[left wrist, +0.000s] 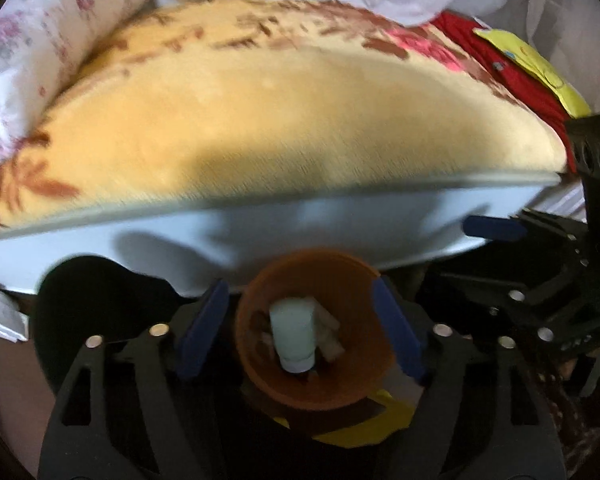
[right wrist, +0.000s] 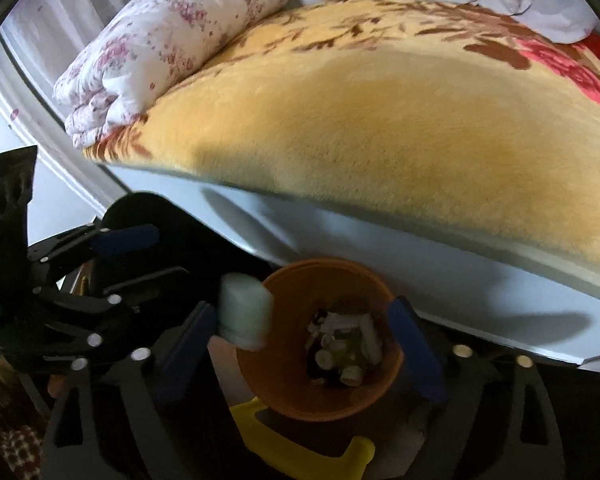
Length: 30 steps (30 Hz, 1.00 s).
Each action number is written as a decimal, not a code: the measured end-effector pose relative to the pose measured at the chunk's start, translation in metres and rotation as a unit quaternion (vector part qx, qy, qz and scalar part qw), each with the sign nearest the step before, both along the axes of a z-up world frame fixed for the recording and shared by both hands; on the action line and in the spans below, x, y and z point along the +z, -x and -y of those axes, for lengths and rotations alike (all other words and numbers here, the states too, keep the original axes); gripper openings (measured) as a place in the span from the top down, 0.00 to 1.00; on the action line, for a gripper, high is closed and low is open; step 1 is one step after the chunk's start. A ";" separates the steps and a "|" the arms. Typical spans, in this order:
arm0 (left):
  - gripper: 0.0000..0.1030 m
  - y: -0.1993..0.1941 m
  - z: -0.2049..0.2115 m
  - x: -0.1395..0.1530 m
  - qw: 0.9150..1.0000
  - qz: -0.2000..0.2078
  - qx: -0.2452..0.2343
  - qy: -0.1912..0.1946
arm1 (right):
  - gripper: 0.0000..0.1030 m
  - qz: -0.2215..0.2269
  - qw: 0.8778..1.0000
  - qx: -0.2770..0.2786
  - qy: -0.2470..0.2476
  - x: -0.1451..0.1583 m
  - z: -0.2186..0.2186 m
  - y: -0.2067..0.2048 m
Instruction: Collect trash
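Note:
An orange bin [left wrist: 312, 376] stands on the floor beside the bed, with white scraps [right wrist: 348, 352] inside. My left gripper [left wrist: 300, 332] hangs open over it. A pale green-white bottle [left wrist: 294, 336] shows loose between its blue pads, touching neither, over the bin's mouth. My right gripper [right wrist: 302, 354] is open above the same bin [right wrist: 320, 392]. A blurred pale bottle [right wrist: 244, 316] is in the air by its left pad, at the bin's rim. Each gripper shows at the edge of the other's view, the right gripper [left wrist: 494, 228] and the left gripper [right wrist: 128, 238].
A bed with a yellow floral fleece blanket [right wrist: 400, 120] and white side rail [left wrist: 260, 236] fills the space behind the bin. A rolled white floral quilt [right wrist: 172, 40] lies on it. Red cloth [left wrist: 512, 76] lies at the far right. A yellow plastic piece [right wrist: 300, 448] lies under the bin.

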State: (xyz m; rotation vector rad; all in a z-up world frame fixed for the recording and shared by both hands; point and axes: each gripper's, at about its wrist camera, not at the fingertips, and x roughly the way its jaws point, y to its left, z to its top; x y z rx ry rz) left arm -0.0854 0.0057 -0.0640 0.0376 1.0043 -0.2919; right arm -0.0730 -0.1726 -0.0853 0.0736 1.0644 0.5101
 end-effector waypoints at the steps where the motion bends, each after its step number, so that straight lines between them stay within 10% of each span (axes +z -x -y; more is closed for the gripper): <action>1: 0.25 -0.001 -0.001 0.003 1.000 0.007 0.005 -0.004 | 0.09 0.006 1.000 -0.005 0.003 0.002 0.001 -0.001; 14: 0.12 -0.027 0.011 0.087 0.981 0.184 0.047 -0.035 | 0.05 0.244 0.965 -0.084 0.046 0.103 0.034 -0.020; 30: 0.12 -0.094 0.036 0.109 0.973 0.215 0.068 -0.041 | 0.05 0.253 0.957 -0.139 0.023 0.119 0.057 -0.098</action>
